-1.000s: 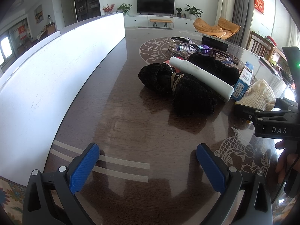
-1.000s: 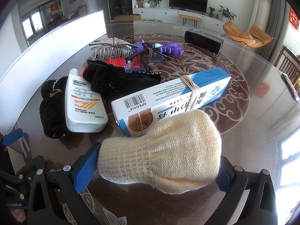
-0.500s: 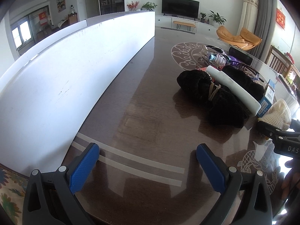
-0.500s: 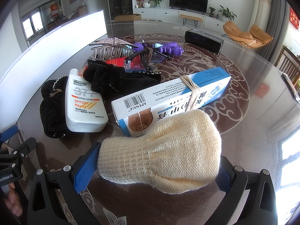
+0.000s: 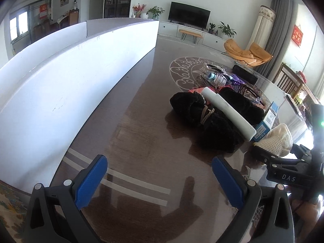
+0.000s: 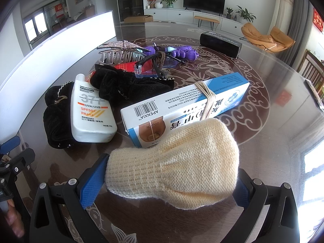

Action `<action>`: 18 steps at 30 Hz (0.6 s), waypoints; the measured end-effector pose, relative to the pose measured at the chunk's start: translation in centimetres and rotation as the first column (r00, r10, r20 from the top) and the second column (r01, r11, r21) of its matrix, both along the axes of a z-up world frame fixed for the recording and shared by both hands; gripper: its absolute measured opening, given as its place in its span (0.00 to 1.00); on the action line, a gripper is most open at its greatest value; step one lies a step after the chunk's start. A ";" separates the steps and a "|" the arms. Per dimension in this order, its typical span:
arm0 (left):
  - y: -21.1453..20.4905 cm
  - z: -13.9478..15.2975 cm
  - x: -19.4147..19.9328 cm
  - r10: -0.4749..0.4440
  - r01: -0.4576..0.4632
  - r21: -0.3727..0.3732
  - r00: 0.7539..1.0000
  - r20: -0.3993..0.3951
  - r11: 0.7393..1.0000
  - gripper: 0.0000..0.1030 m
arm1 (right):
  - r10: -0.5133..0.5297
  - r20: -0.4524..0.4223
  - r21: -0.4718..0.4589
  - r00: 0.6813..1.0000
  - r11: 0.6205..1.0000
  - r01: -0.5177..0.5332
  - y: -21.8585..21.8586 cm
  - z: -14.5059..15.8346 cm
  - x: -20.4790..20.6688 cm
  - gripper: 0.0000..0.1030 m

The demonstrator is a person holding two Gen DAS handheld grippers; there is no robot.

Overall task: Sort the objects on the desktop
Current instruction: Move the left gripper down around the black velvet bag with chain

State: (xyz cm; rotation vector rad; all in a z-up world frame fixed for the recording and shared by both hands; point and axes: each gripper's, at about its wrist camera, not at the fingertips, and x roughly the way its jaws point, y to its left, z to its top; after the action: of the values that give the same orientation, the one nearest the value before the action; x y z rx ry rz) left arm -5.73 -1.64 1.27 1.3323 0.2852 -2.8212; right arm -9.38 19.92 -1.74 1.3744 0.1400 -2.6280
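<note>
The cream knitted pouch (image 6: 174,162) is bracketed by the right gripper (image 6: 168,180), whether pinched cannot be told (soft, light, best taken mid-body); at nine o'clock the left gripper (image 5: 160,180) is spread wide, empty.

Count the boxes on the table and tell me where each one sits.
2. A blue-and-white box with a rubber band around it lies just behind the cream knitted mitt. A black box sits at the far side of the table. The pile may hide others.
</note>
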 end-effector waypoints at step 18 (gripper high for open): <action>-1.3 -2.8 -3.0 0.070 -0.068 -0.040 0.996 0.052 0.997 1.00 | -0.003 0.000 0.000 1.000 1.000 0.003 0.0 0.0 0.0 1.00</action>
State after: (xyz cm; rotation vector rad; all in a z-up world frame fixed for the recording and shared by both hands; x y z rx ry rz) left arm -8.75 -2.96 -1.53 1.3607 0.2701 -2.7158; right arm -9.38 19.92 -1.74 1.3757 0.1380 -2.6305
